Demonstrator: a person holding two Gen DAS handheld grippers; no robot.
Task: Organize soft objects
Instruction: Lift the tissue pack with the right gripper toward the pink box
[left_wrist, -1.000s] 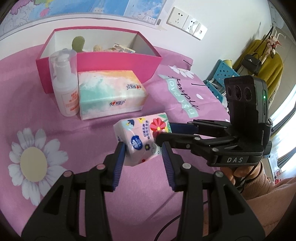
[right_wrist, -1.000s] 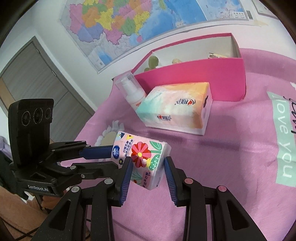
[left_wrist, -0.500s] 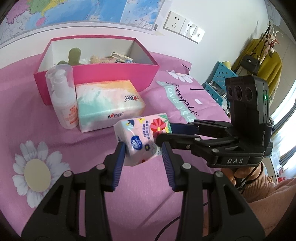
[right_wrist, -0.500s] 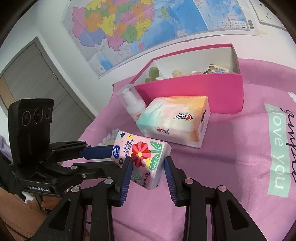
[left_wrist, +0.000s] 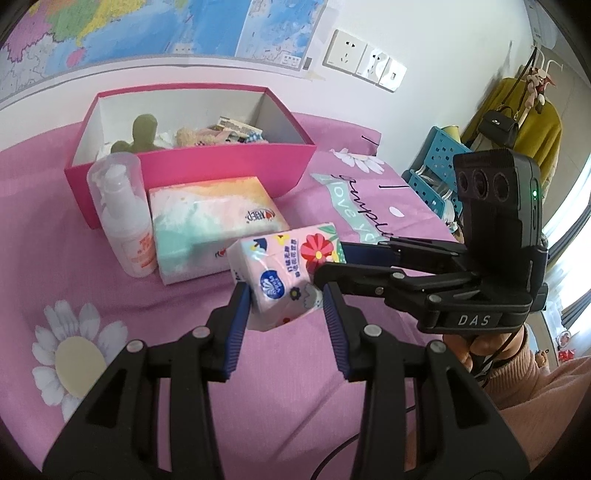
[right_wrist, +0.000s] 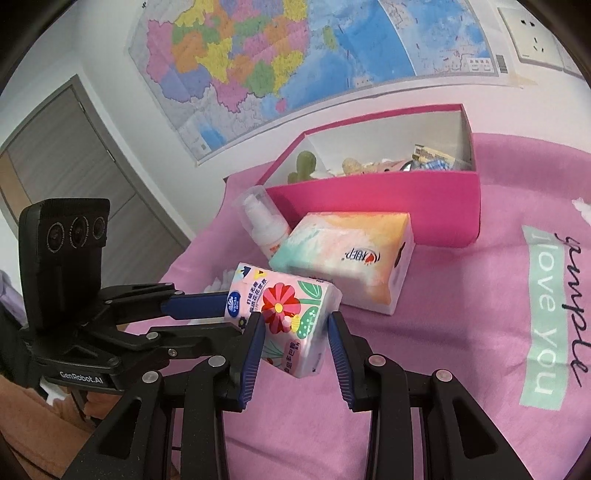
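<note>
The tissue pack (left_wrist: 286, 275) hangs clear above the pink cloth (left_wrist: 110, 295), just short of the tissue box (left_wrist: 214, 221), with both grippers clamped on it. The left gripper (left_wrist: 284, 314) pinches one end and the right gripper (right_wrist: 295, 336) the other, probably because soft wrapping sags. The pink bin (left_wrist: 221, 166) behind looks like its destination.
</note>
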